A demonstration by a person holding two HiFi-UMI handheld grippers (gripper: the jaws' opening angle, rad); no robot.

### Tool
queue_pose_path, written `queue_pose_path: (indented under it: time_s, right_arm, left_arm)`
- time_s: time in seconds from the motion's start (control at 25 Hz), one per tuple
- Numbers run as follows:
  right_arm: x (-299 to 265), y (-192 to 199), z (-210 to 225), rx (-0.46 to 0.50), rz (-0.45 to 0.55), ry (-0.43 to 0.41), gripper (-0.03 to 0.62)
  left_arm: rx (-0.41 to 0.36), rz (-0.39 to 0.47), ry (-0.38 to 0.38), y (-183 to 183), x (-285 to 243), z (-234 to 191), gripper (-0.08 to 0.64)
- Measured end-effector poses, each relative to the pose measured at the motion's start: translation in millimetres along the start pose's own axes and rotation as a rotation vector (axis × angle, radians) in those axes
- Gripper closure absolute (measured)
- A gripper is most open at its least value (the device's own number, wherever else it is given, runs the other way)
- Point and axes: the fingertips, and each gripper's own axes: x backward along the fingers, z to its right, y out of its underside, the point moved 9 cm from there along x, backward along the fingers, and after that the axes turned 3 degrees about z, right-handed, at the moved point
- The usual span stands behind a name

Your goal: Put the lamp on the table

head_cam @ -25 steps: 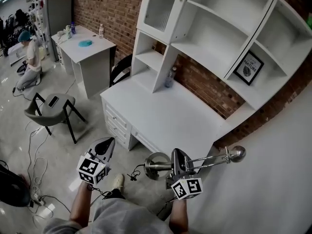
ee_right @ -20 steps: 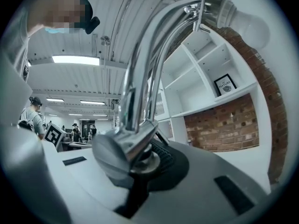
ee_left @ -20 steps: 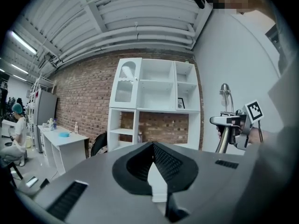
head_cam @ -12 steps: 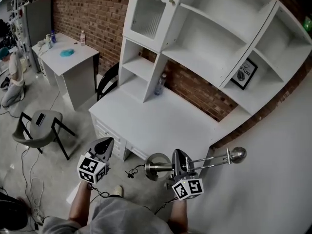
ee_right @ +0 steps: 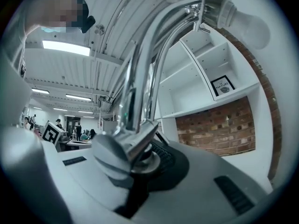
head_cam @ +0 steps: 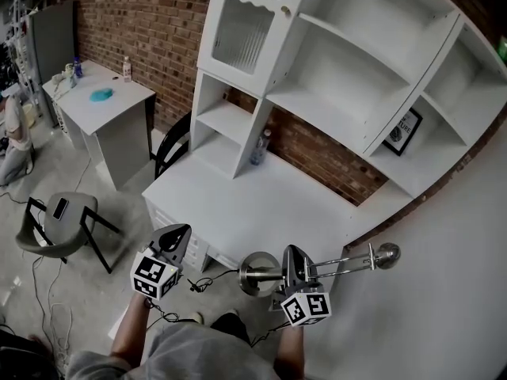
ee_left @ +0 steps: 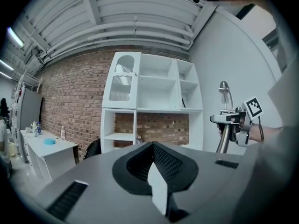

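Observation:
The lamp is chrome, with a round base (head_cam: 257,273), a thin arm and a bulb (head_cam: 386,253) at its far end. It lies sideways in the air with my right gripper (head_cam: 293,266) shut on its stem near the base. In the right gripper view the stem (ee_right: 140,101) rises from between the jaws to the bulb (ee_right: 247,27). My left gripper (head_cam: 174,240) hangs to the left, shut and holding nothing; its view shows the lamp (ee_left: 227,125) off to the right. The white desk (head_cam: 261,204) lies just ahead, below both grippers.
A white shelf unit (head_cam: 333,77) stands on the desk, with a bottle (head_cam: 258,147) and a framed picture (head_cam: 402,127). A white wall (head_cam: 444,291) is close on the right. At left are a grey chair (head_cam: 59,220), a second white table (head_cam: 99,101) and floor cables (head_cam: 198,283).
The view has shifted towards the desk, and the chair and side table have slid to the left. Both grippers keep their places in view, and the lamp stays in the right one.

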Motion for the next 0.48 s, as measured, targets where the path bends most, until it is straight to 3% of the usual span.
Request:
queue_pose_path:
  time_s: [0.48]
  right_arm:
    - [-60, 16, 46, -0.002, -0.019, -0.023, 0.572]
  left_arm:
    - [0.027, -0.031, -0.032, 15, -60, -20, 0.557]
